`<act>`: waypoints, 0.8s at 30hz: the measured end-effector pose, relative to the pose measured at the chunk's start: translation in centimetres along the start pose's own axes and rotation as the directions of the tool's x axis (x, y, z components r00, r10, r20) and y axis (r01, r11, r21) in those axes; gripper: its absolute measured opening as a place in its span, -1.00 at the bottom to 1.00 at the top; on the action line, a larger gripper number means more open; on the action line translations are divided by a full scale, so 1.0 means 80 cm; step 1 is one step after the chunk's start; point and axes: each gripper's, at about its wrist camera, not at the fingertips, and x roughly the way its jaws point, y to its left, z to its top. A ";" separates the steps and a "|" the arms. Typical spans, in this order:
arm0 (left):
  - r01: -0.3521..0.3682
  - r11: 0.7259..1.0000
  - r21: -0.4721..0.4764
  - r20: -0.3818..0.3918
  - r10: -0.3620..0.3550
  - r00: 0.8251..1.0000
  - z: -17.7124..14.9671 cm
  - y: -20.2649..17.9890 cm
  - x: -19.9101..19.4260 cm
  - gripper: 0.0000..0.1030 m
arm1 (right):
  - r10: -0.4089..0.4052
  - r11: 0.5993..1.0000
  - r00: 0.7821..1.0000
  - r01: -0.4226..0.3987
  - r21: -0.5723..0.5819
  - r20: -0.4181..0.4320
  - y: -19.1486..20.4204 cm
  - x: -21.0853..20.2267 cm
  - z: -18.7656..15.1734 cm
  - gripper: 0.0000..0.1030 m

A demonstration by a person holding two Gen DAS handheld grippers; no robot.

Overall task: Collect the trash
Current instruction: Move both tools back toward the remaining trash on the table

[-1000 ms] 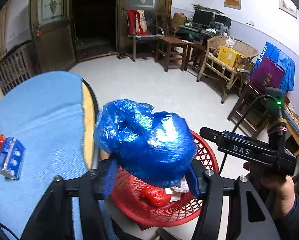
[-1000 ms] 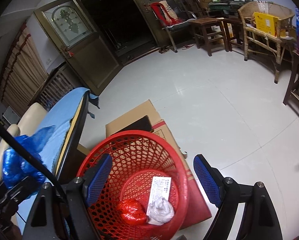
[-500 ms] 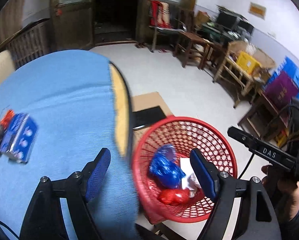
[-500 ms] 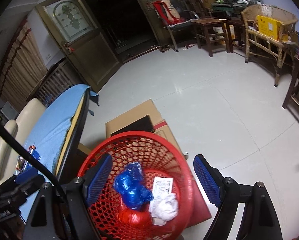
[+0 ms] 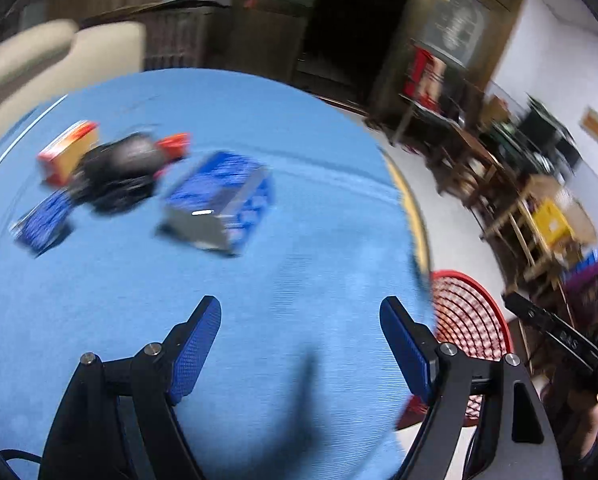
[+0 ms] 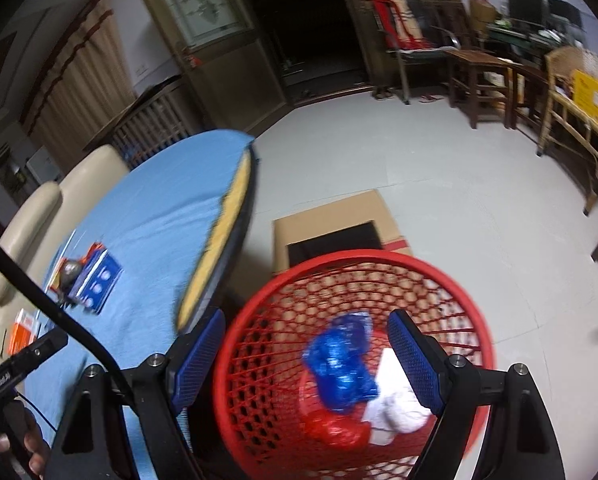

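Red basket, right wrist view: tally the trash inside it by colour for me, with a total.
In the red basket:
Blue crumpled plastic bag: 1
Red crumpled plastic bag: 1
White crumpled wad: 1
White paper slip, partly hidden behind a jaw: 1
Total: 4

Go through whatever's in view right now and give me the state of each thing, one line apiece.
Left gripper: open, empty, over the blue tablecloth.
Right gripper: open, empty, above the basket.
Red basket: upright, holding trash.
Blue bag: crumpled, in the basket.
Red bag: crumpled, at the basket's bottom.
Blue box: lying on the tablecloth.
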 end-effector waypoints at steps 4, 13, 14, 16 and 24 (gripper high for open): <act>-0.066 0.996 -0.064 0.014 0.067 0.998 -0.007 0.048 -0.011 0.59 | 0.024 0.998 1.000 -0.024 -0.062 -0.013 0.045 0.005 -0.001 0.67; -0.186 0.955 -0.232 0.009 0.193 0.981 -0.013 0.158 -0.030 0.59 | 0.070 0.980 0.995 -0.083 -0.181 -0.075 0.126 0.027 -0.022 0.67; -0.194 0.950 -0.246 0.008 0.202 0.979 -0.011 0.167 -0.030 0.59 | 0.074 0.978 0.994 -0.089 -0.190 -0.080 0.133 0.028 -0.023 0.67; -0.215 0.937 -0.276 0.001 0.224 0.974 -0.004 0.186 -0.027 0.59 | 0.083 0.972 0.993 -0.100 -0.213 -0.088 0.148 0.029 -0.026 0.67; -0.209 0.907 -0.366 0.003 0.226 0.974 0.053 0.226 0.005 0.60 | 0.093 0.962 0.989 -0.119 -0.247 -0.115 0.174 0.038 -0.036 0.67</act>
